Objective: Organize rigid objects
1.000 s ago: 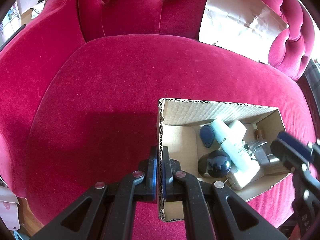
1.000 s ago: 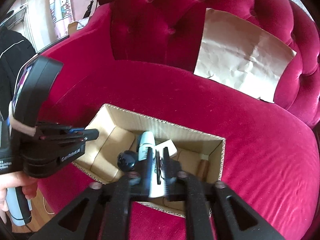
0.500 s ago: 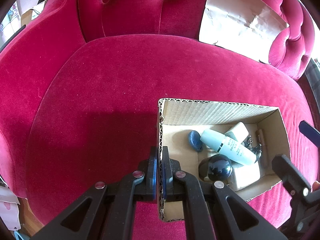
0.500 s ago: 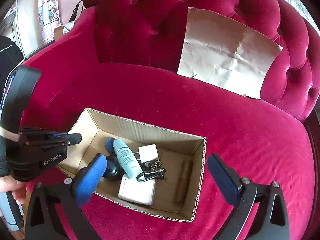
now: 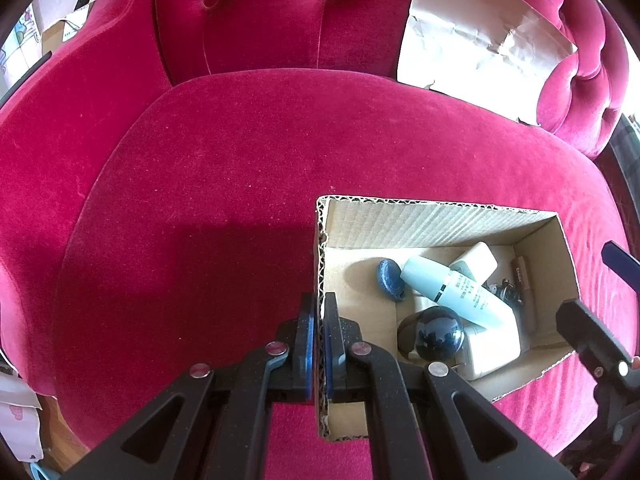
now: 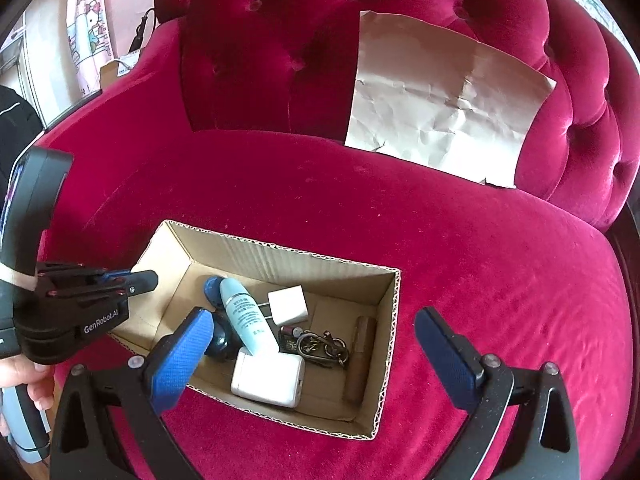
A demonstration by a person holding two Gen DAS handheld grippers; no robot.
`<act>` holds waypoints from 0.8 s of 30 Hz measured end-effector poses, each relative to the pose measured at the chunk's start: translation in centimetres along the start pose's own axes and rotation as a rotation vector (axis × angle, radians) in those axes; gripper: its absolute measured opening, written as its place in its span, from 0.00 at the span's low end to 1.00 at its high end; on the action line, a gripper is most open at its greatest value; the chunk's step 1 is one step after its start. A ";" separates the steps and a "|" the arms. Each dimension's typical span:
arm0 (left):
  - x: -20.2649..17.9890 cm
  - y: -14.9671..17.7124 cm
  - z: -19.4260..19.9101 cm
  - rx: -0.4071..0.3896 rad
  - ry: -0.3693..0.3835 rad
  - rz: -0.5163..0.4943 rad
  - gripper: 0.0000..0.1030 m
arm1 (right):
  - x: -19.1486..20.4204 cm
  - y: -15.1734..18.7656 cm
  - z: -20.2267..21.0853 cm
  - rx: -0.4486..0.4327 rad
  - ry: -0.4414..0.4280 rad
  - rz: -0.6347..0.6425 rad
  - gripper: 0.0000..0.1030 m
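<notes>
Left tool (image 5: pixel 319 338) pinches the stiff cardboard box (image 6: pixel 248 246) wall; right tool (image 6: pixel 314 344), just opened, empty; light, slippery pale-blue bottle (image 6: pixel 248 320) wants a mid-body grip.

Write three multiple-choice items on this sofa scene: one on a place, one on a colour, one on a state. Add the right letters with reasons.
1. Where does the pale blue tube lie?
A. in the cardboard box
B. on the sofa seat
C. on the crumpled paper

2. What colour is the sofa?
A. grey
B. crimson
C. green

3. How stands the left claw?
A. wide open above the box
B. shut on the tube
C. shut on the box's wall

Key: 1 A, the tube rests among the other items inside; 2 B, red velvet throughout; 3 C, its pads pinch the corrugated edge, while the right claw is open.
</notes>
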State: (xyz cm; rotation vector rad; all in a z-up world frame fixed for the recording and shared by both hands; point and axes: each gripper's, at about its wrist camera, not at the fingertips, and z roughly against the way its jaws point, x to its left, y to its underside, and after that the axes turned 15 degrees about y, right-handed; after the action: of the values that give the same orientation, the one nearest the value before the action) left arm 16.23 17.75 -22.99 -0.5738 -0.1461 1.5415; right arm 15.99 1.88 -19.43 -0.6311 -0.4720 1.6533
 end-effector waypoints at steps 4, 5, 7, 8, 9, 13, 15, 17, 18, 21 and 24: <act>-0.2 0.1 0.0 0.004 -0.004 -0.003 0.04 | -0.3 0.1 0.2 0.001 0.000 -0.008 1.00; -0.2 0.1 0.0 0.005 -0.005 -0.003 0.05 | -0.4 0.1 0.3 0.000 -0.001 -0.010 1.00; -0.3 0.0 0.0 0.007 -0.018 -0.004 0.09 | -0.6 0.1 0.4 0.000 -0.001 -0.013 1.00; -0.2 0.0 0.1 0.006 -0.025 -0.002 0.17 | -0.6 0.1 0.5 -0.002 -0.001 -0.015 1.00; -0.2 0.0 0.2 0.004 -0.031 0.000 0.36 | -0.7 0.1 0.7 -0.003 -0.002 -0.016 1.00; 0.0 0.1 0.9 -0.020 -0.044 0.010 0.79 | -0.9 0.1 1.2 -0.007 0.004 -0.015 1.00; 0.0 0.1 1.3 -0.029 -0.048 0.011 0.86 | -1.1 0.2 1.4 -0.007 0.009 -0.020 1.00; -0.2 0.1 1.4 -0.030 -0.058 0.006 0.89 | -1.3 0.2 1.7 -0.005 0.013 -0.028 1.00; -0.3 0.2 1.4 -0.024 -0.062 0.001 0.95 | -1.4 0.2 1.8 -0.004 0.015 -0.030 1.00; -0.9 0.5 1.5 -0.014 -0.060 -0.021 1.00 | -1.7 0.3 2.1 0.002 0.019 -0.040 1.00; -1.5 0.8 2.0 -0.019 -0.061 -0.047 1.00 | -1.9 0.6 2.3 0.013 0.031 -0.042 1.00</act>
State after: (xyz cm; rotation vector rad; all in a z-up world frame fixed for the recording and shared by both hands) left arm 14.59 16.72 -21.21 -0.5352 -0.2193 1.5135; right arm 14.25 -0.01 -17.77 -0.6328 -0.4488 1.6029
